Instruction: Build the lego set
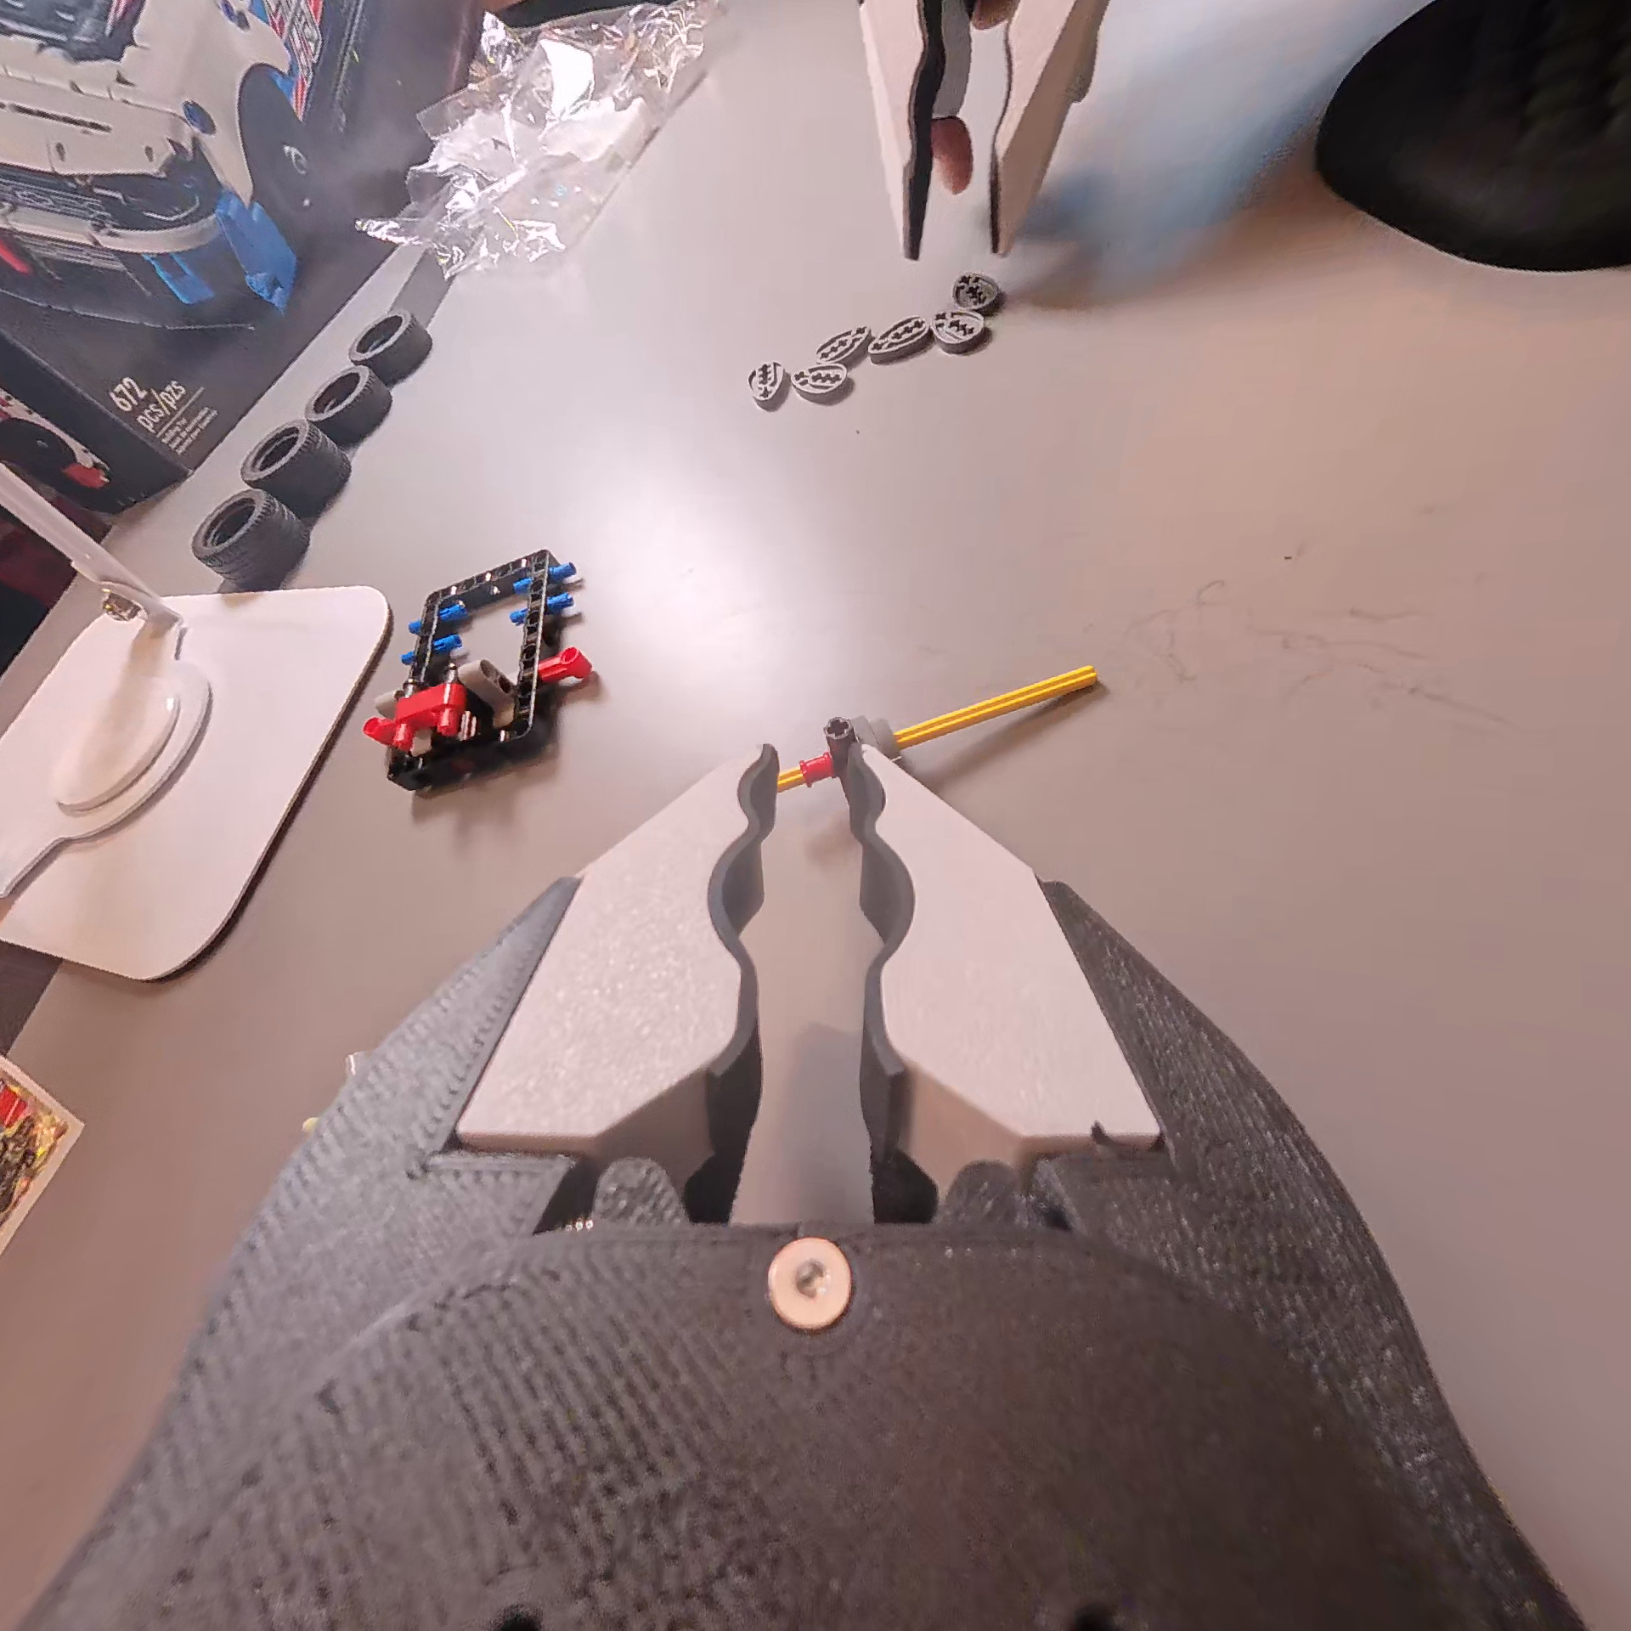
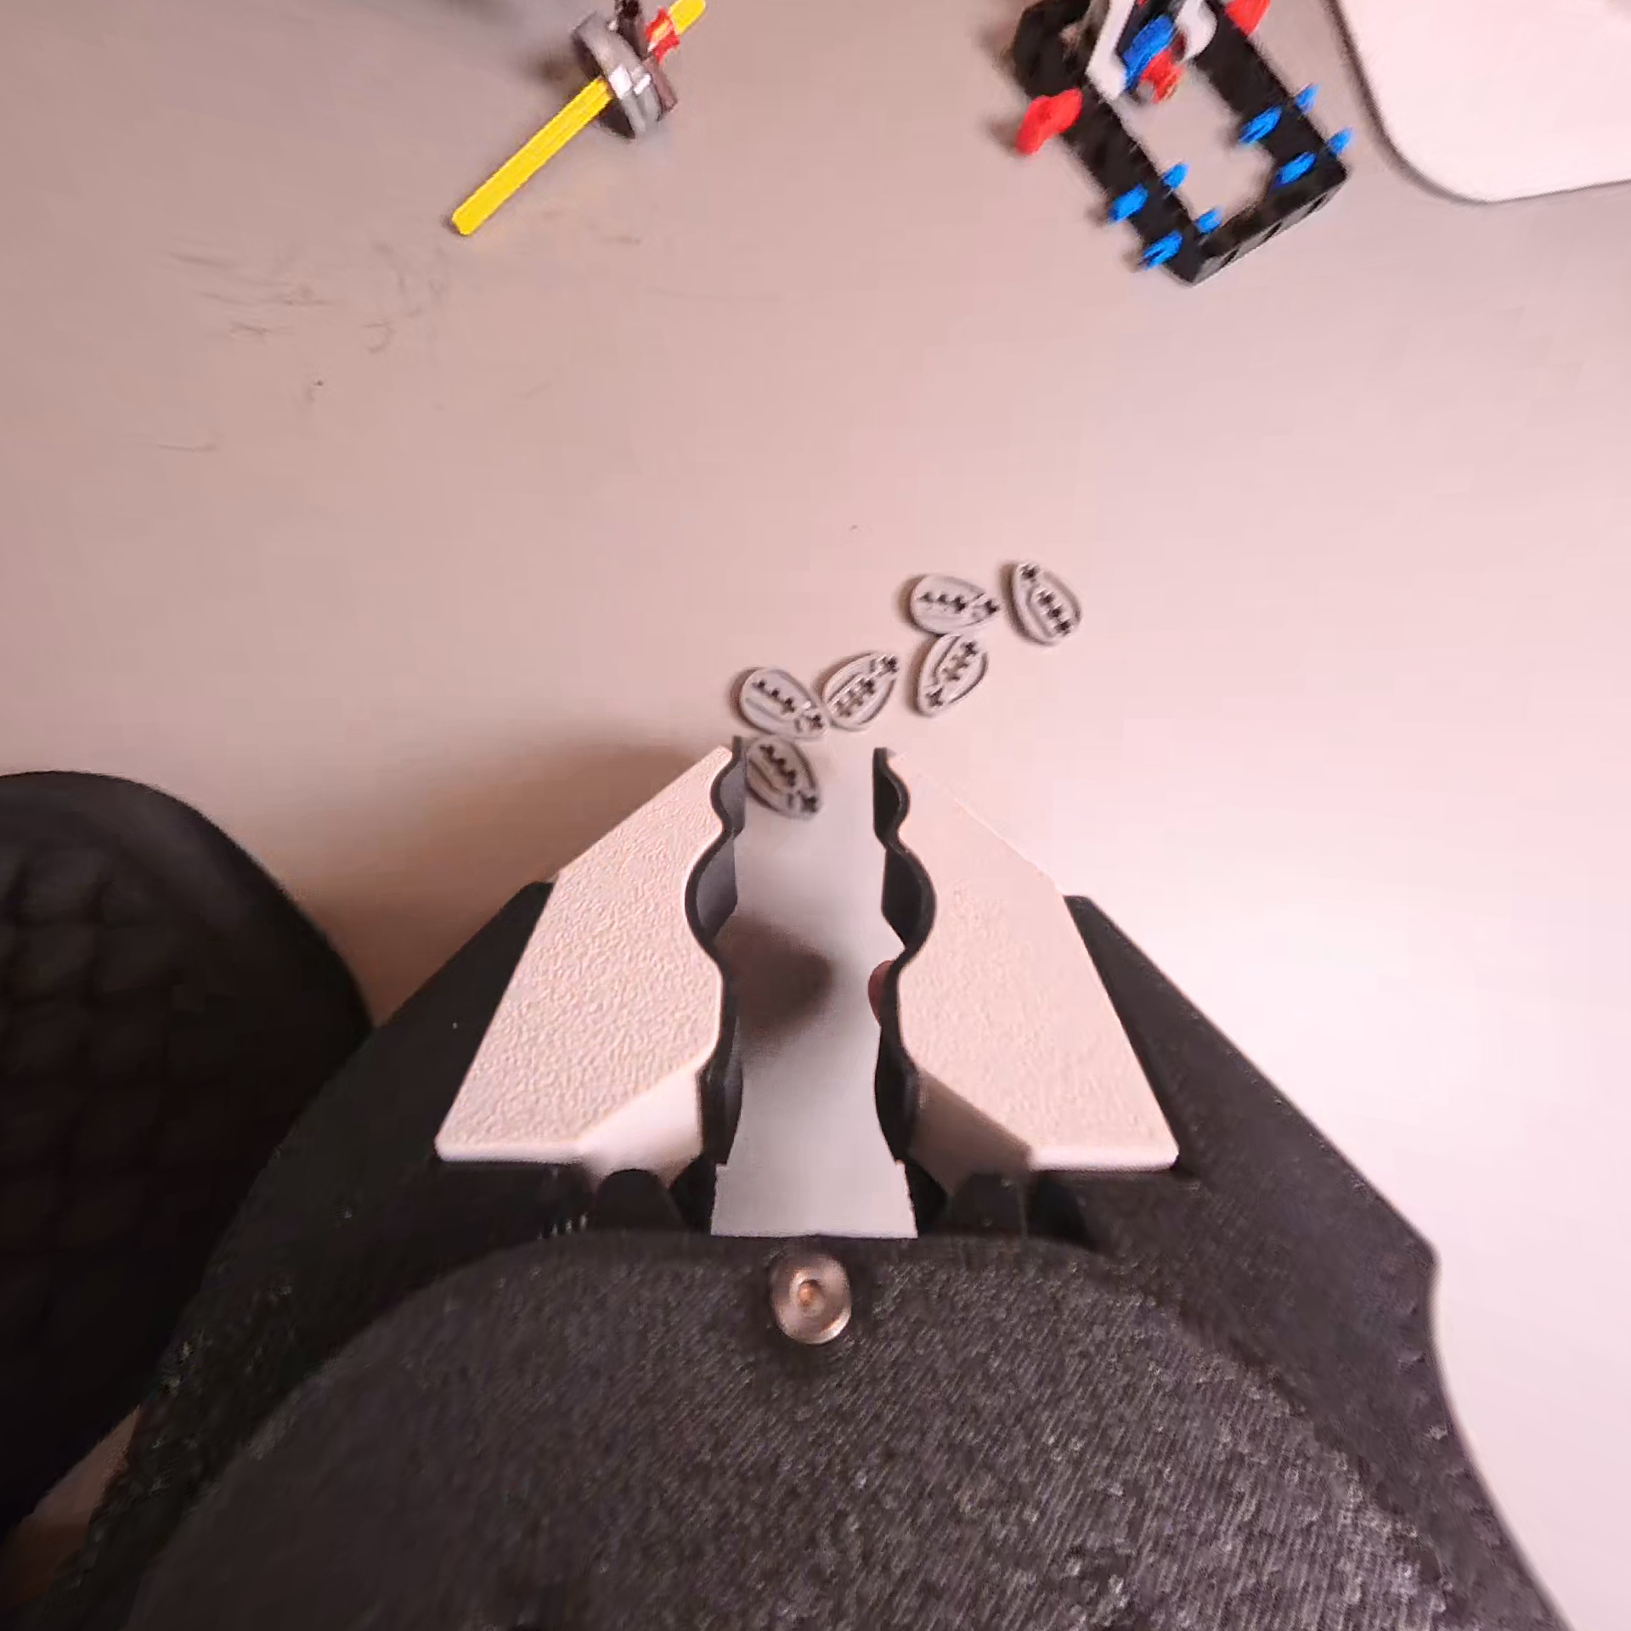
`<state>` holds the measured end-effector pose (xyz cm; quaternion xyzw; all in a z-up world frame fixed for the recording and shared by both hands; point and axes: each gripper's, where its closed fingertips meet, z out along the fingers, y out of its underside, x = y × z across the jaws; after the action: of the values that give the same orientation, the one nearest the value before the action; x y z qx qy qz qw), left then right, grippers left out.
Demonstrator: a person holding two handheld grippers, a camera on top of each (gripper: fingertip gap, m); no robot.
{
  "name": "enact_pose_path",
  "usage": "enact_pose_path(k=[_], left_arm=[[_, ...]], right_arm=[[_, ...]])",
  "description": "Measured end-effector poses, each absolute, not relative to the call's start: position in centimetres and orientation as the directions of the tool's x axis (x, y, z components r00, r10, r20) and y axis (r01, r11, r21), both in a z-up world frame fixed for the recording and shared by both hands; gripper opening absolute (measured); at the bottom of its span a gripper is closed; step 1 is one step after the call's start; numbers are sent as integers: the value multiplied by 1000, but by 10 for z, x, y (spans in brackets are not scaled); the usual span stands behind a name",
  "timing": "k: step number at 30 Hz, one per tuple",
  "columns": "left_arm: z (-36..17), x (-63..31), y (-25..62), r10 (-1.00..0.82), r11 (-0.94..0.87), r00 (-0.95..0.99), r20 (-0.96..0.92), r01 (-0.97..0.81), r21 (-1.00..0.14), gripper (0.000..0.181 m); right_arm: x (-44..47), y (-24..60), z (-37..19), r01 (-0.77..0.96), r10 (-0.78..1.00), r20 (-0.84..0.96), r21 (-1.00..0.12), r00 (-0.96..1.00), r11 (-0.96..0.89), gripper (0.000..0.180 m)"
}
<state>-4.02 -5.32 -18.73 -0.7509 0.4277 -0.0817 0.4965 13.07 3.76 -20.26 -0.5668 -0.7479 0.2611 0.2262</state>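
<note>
**A:** Where are the parts and the two tools?

**B:** On a grey table (image 1: 1147,494). The left gripper (image 1: 816,763) sits low, its jaws parted around a yellow axle (image 1: 997,702) that carries a red bush (image 1: 812,764) and a grey connector (image 1: 847,732). The tips flank the axle's near end, but I cannot tell whether they pinch it. The right gripper (image 2: 807,763) has its jaws apart and empty, over a cluster of six grey oval cams (image 2: 949,618); one cam (image 2: 781,777) lies just inside the left fingertip.

**A:** And the rest of the set?

**B:** A black frame (image 1: 481,671) with blue pins and red pieces lies left of the axle, well apart from it. Four tyres (image 1: 304,454) line up beside the box (image 1: 132,265).

**A:** What could go wrong?

**B:** I judge the cams are thin and flat, so closing jaws may skid over one or flick its neighbours away. The axle is round and could roll or pivot if squeezed off-centre, and the bush might slide along it.
</note>
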Motion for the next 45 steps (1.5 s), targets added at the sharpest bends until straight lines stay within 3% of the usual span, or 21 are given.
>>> enact_pose_path(k=[4, 9, 24, 32, 39, 45], left_arm=[[-187, -39, -54, -726, -154, 628, -280, -546, -824, 16], [-181, -38, -54, -724, -162, 643, -251, -512, -844, 20], [-179, -31, -53, -725, -183, 657, -206, -472, -862, 21], [-159, -7, -60, -765, -234, 644, -5, -285, -929, 23], [-150, 5, -71, -804, -275, 584, 111, -200, -941, 34], [-151, 0, -69, -792, -306, 593, 147, -176, -936, 28]], right_arm=[[138, 35, -218, 774, 959, 38, -583, -279, 248, 29], [136, 34, -217, 772, 957, 46, -580, -286, 258, 16], [130, 26, -215, 764, 948, 68, -575, -310, 291, 12], [77, -14, -164, 507, 899, 205, -767, -388, 394, 9], [38, -60, -168, 387, 808, 288, -763, -514, 518, 8], [11, -62, -153, 319, 747, 397, -723, -534, 612, 5]])
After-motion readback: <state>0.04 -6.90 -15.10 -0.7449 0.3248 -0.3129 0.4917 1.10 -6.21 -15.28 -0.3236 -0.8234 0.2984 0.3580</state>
